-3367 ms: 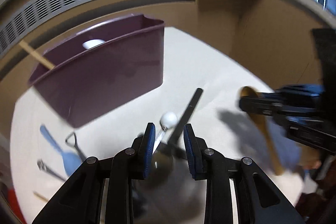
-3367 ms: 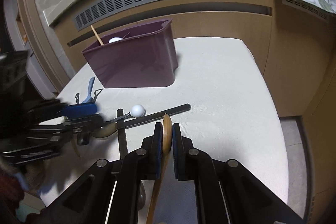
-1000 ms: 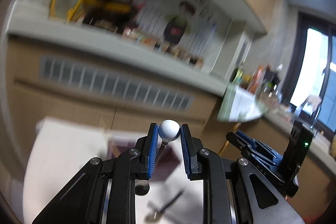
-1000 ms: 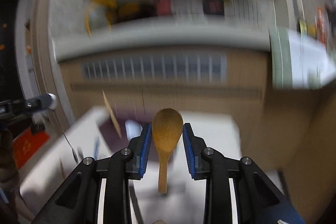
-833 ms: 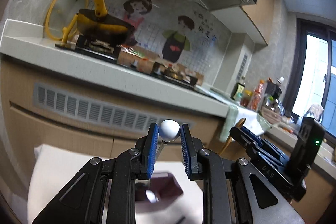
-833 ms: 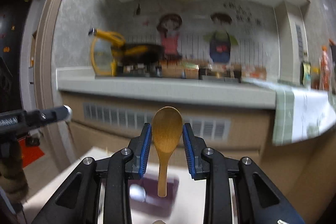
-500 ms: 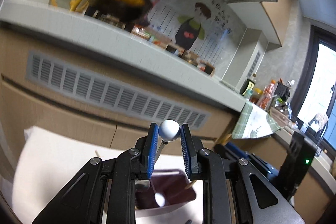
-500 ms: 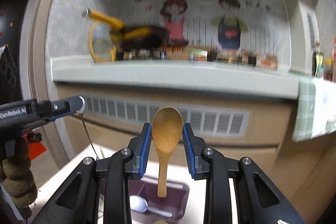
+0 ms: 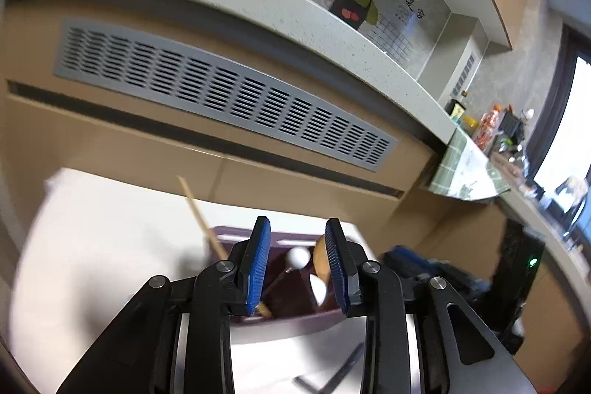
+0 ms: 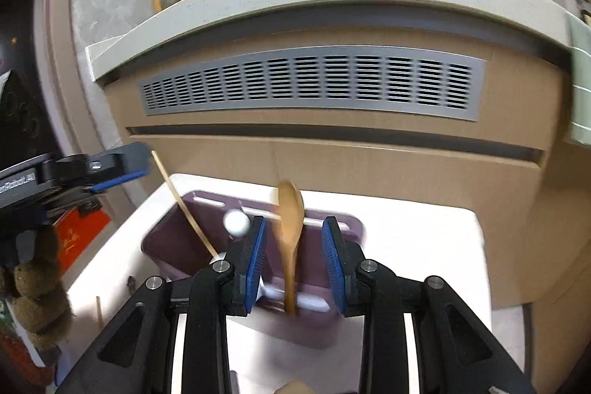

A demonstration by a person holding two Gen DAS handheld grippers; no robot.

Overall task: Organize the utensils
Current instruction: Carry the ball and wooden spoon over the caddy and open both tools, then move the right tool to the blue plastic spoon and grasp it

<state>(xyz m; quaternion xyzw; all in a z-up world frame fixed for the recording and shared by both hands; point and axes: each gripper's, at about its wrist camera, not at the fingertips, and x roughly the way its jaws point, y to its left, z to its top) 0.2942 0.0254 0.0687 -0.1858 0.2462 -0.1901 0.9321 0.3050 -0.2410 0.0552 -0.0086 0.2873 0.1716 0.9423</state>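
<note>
A purple bin (image 10: pixel 173 246) stands on the white table (image 10: pixel 406 239). My right gripper (image 10: pixel 291 257) is open above it, and the wooden spoon (image 10: pixel 290 224) is loose between its jaws, blurred, its handle down in the bin. My left gripper (image 9: pixel 297 261) is open over the bin (image 9: pixel 295 294). The white-ball-ended utensil (image 9: pixel 298 256) is free of its pads and stands in the bin; it also shows in the right wrist view (image 10: pixel 236 222). A wooden chopstick (image 10: pixel 184 205) leans in the bin's left end. The left gripper also shows at the left of the right wrist view (image 10: pixel 122 161).
A counter with a grey vent grille (image 10: pixel 310 84) rises right behind the table. A black utensil (image 9: pixel 340 372) lies on the table in front of the bin. A thin stick (image 10: pixel 98 311) lies on the table at left. The right gripper's body (image 9: pixel 461 279) is right of the bin.
Both grippers tilted down over the bin and opened. The ball-ended utensil and the wooden spoon left the pads and dropped into the bin.
</note>
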